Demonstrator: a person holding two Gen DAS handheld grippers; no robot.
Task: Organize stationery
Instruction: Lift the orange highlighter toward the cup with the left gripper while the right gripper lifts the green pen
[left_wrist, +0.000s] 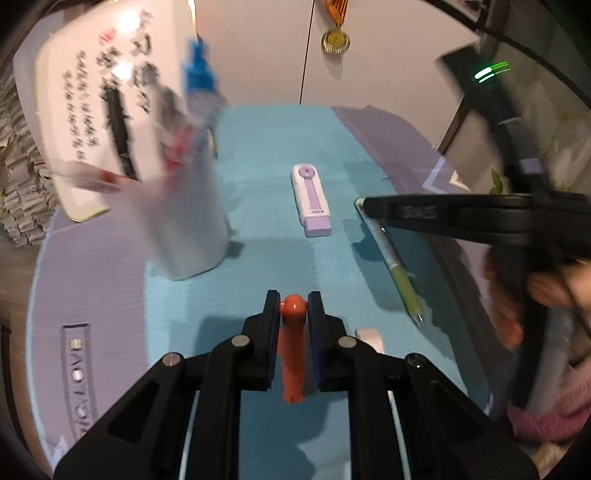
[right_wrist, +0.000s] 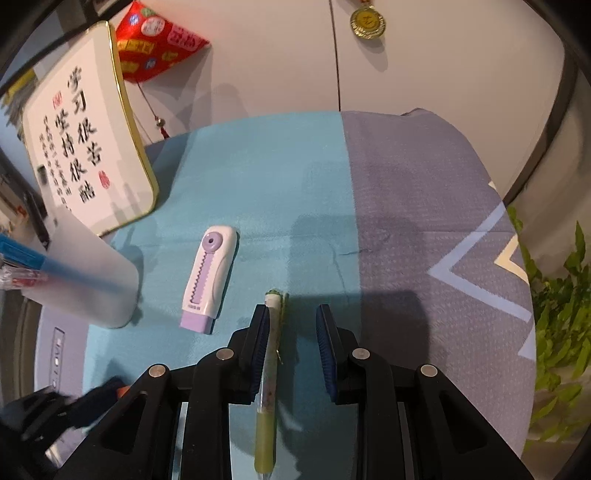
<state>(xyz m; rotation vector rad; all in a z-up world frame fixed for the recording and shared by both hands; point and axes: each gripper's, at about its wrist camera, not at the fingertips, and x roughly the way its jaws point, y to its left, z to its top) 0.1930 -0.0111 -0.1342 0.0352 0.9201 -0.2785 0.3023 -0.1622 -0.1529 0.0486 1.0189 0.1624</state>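
Orange pen (left_wrist: 293, 343) sits pinched between the left gripper (left_wrist: 293, 306) pads, round cap forward, aimed toward the white pen cup (left_wrist: 184, 221) at ten o'clock, likely its destination. Right gripper (right_wrist: 291, 314) hangs over the green pen (right_wrist: 266, 406) lying on the teal mat (right_wrist: 258, 177), jaws apart, only one pad beside the barrel: no grip yet. Purple-and-white eraser (right_wrist: 210, 277) lies loose at eleven o'clock from it.
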